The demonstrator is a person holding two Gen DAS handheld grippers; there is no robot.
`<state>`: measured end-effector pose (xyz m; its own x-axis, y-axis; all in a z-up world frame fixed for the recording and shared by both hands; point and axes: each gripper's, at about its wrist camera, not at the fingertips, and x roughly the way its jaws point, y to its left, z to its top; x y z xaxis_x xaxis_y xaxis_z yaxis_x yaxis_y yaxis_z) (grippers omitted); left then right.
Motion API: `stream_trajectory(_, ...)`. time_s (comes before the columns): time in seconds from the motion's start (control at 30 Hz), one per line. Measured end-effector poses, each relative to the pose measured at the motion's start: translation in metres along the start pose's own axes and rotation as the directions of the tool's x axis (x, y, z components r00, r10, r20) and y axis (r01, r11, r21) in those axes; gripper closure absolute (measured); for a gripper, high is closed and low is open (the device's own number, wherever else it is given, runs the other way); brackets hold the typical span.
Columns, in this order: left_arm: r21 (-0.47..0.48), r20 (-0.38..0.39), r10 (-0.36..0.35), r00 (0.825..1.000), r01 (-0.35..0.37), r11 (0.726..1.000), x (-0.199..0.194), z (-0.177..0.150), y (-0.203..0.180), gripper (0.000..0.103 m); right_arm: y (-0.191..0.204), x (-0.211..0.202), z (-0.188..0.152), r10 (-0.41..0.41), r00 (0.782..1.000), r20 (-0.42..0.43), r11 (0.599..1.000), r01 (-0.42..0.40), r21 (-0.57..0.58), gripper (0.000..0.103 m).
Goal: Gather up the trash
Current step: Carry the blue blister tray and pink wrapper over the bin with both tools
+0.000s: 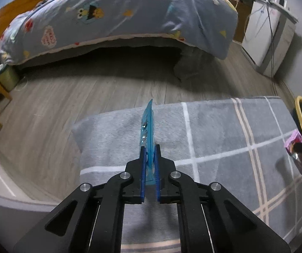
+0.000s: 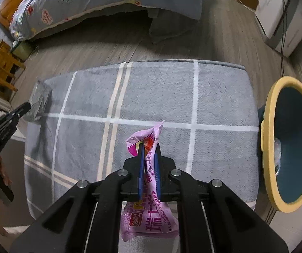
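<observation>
With both wrappers pinched, we hold the blue wrapper (image 1: 147,126) in the left gripper (image 1: 150,147) and the pink wrapper (image 2: 148,145) in the right gripper (image 2: 149,147); the bin (image 2: 269,139) waits beyond the blanket's (image 2: 214,84) right edge, nearer our right hand.

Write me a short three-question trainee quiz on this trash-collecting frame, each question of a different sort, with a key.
1. True or false: the left gripper is shut on a blue wrapper.
2. The right gripper holds: A) a bottle B) a pink wrapper C) nothing.
3. Fill in: the yellow-rimmed bin stands beside the grey checked ____, on its right in the right wrist view.

Key: 1 true; 2 B; 3 rug.
</observation>
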<state>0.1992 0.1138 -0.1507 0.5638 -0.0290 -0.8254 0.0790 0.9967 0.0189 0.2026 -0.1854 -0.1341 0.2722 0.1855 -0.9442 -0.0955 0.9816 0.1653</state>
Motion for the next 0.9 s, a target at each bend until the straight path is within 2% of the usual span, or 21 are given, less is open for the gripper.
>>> stream_trajectory(0.1,0.008,0.003,0.023,1.000,-0.023,1.000,-0.003,0.001,0.003,0.097,0.004,-0.006,0.003,0.006,1.000,0.019,1.000,-0.006,0.002,0.095)
stream_trajectory(0.37,-0.018,0.051,-0.070,0.996,0.071,0.997,-0.025,0.011,-0.005,0.098,-0.013,-0.027,0.009,0.035,0.998,0.061,0.998,-0.039,0.058,0.095)
stream_trajectory(0.43,0.016,0.074,-0.103,0.992,0.102,0.995,-0.036,0.018,-0.021,0.098,-0.022,-0.039,0.012,0.045,0.995,0.091,0.995,-0.053,0.086,0.095)
stream_trajectory(0.67,0.168,0.116,-0.203,0.972,0.183,0.969,-0.065,0.037,-0.106,0.098,-0.070,-0.069,0.011,-0.021,0.985,0.170,0.987,-0.006,0.159,0.095)
stream_trajectory(0.77,0.242,0.111,-0.245,0.963,0.213,0.947,-0.070,0.041,-0.150,0.098,-0.102,-0.079,0.005,-0.054,0.981,0.188,0.979,0.015,0.203,0.095)
stream_trajectory(0.9,0.334,0.083,-0.312,0.946,0.269,0.903,-0.071,0.041,-0.217,0.098,-0.153,-0.087,-0.006,-0.104,0.976,0.192,0.957,0.046,0.285,0.095)
